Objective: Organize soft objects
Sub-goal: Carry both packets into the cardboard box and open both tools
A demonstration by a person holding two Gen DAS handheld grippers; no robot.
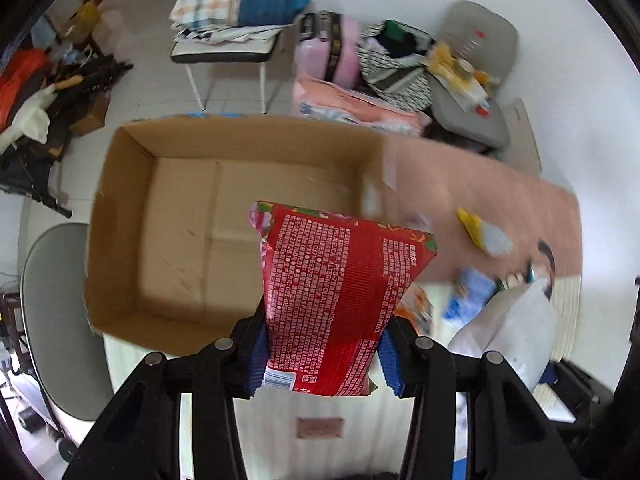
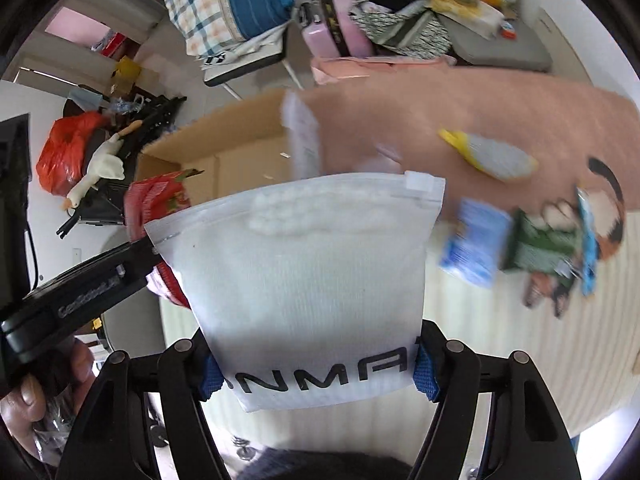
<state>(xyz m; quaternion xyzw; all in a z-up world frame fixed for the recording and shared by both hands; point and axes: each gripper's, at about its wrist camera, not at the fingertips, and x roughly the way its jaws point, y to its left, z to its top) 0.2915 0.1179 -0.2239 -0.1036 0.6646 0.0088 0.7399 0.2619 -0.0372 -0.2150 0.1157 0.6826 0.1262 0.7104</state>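
Observation:
My left gripper [image 1: 322, 364] is shut on a red printed packet [image 1: 340, 292] and holds it above the near edge of an open cardboard box [image 1: 120, 216], whose floor shows nothing inside. My right gripper [image 2: 316, 368] is shut on a white zip pouch [image 2: 304, 272] with black letters, held in the air right of the box [image 2: 240, 128]. The red packet [image 2: 156, 196] and the left gripper's body [image 2: 76, 284] show at the left in the right wrist view. The white pouch [image 1: 516, 328] shows at the right in the left wrist view.
Loose packets lie on the pink mat [image 2: 500, 112]: a yellow and grey one [image 2: 488, 156], a blue one [image 2: 476, 240], a green one [image 2: 536, 244]. Behind the table stand a chair with folded bedding [image 1: 236, 12], a pink suitcase [image 1: 332, 52] and a grey chair [image 1: 476, 92].

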